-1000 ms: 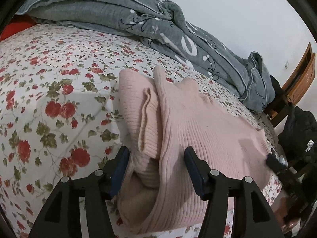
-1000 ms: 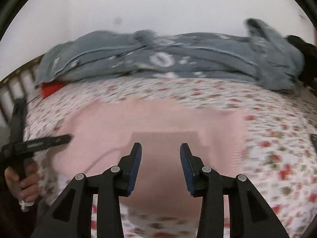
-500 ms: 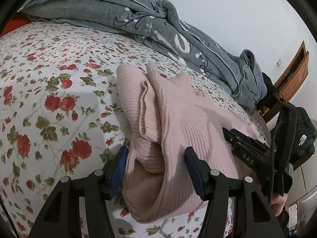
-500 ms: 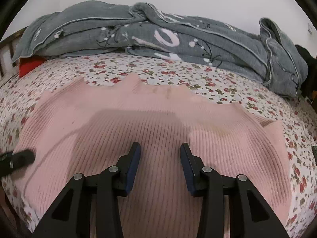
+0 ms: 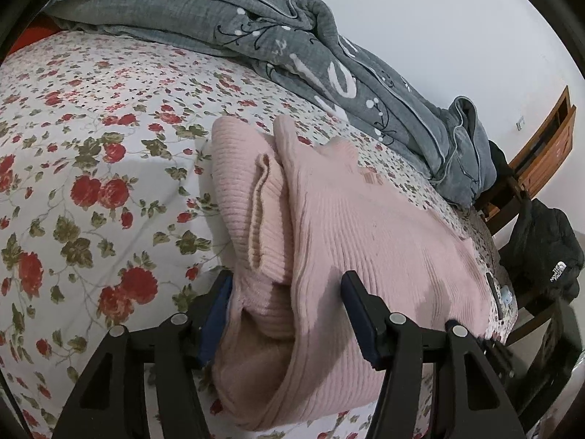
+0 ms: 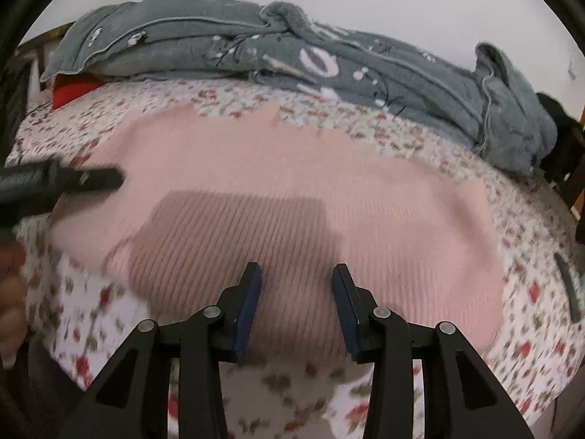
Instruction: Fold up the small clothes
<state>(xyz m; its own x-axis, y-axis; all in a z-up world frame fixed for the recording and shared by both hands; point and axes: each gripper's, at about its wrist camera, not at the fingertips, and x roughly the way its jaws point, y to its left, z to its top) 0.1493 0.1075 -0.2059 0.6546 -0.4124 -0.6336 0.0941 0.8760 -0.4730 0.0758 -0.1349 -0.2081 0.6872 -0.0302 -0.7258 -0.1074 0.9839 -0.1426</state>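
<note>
A pink ribbed sweater (image 5: 365, 241) lies folded on the flowered bedsheet (image 5: 73, 183), with a sleeve cuff (image 5: 259, 212) folded over at its left end. My left gripper (image 5: 287, 285) is open, its jaws on either side of the sweater's bunched near-left end. In the right wrist view the sweater (image 6: 292, 212) spreads wide across the bed. My right gripper (image 6: 296, 274) is open and empty just above the sweater's near edge. The left gripper's tip (image 6: 91, 179) shows at the sweater's left end.
A crumpled grey duvet (image 5: 292, 55) lies along the back of the bed, also in the right wrist view (image 6: 292, 58). A red pillow (image 6: 73, 89) sits at back left. A wooden chair (image 5: 544, 153) and a black jacket (image 5: 541, 256) stand beyond the bed's right side.
My right gripper has pulled back from over the sweater toward its near edge. In the left wrist view it has left the frame. My left gripper stays open around the sweater's end.
</note>
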